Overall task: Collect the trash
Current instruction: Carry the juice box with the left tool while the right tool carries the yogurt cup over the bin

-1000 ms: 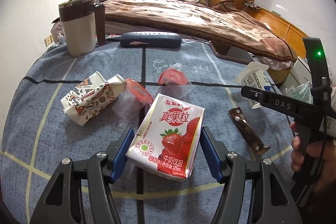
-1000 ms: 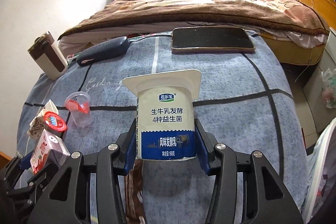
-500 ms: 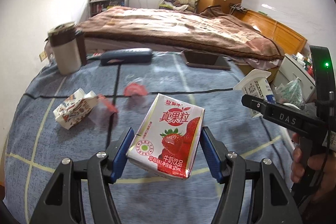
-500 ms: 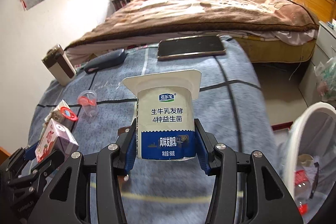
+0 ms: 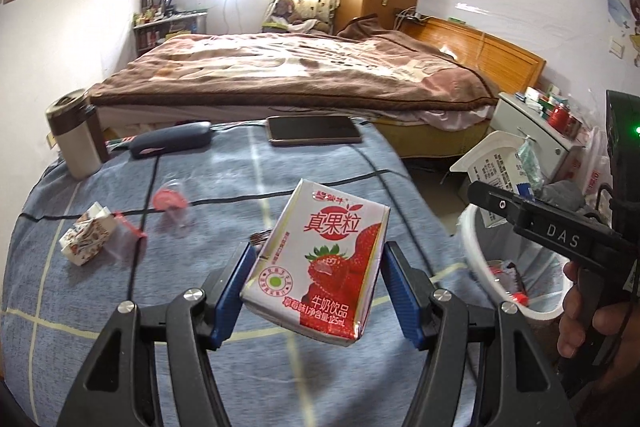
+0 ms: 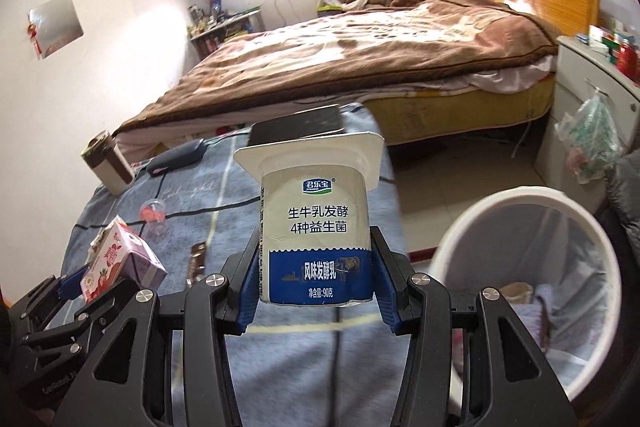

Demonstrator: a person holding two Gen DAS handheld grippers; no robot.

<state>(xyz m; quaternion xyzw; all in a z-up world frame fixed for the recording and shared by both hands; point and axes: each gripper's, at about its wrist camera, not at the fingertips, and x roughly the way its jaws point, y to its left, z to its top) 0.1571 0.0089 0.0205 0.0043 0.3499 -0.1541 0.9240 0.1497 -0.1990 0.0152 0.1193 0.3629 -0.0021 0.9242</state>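
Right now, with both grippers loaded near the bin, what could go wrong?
The strawberry milk carton sits tilted in the left gripper above the blue tablecloth, not the white trash bin; released here, it would likely miss. The yogurt cup in the right gripper isn't over the opening either.

**Strawberry milk carton held above the worktop**

The left claw (image 5: 316, 291) grips a strawberry milk carton (image 5: 320, 263) between its blue pads, tilted, above the blue-cloth worktop (image 5: 224, 307). At the right, the right claw (image 5: 500, 203) holds a yogurt cup (image 5: 494, 167) over a white bin (image 5: 480, 259) that stands just beyond the worktop's right edge. Near the left edge lies a crumpled carton (image 5: 86, 241) with a clear plastic cup (image 5: 174, 205) close by. Along the far edge stand a mug (image 5: 76, 133), a dark case (image 5: 170, 145) and a phone (image 5: 314, 130). A bed (image 5: 300, 75) lies beyond.
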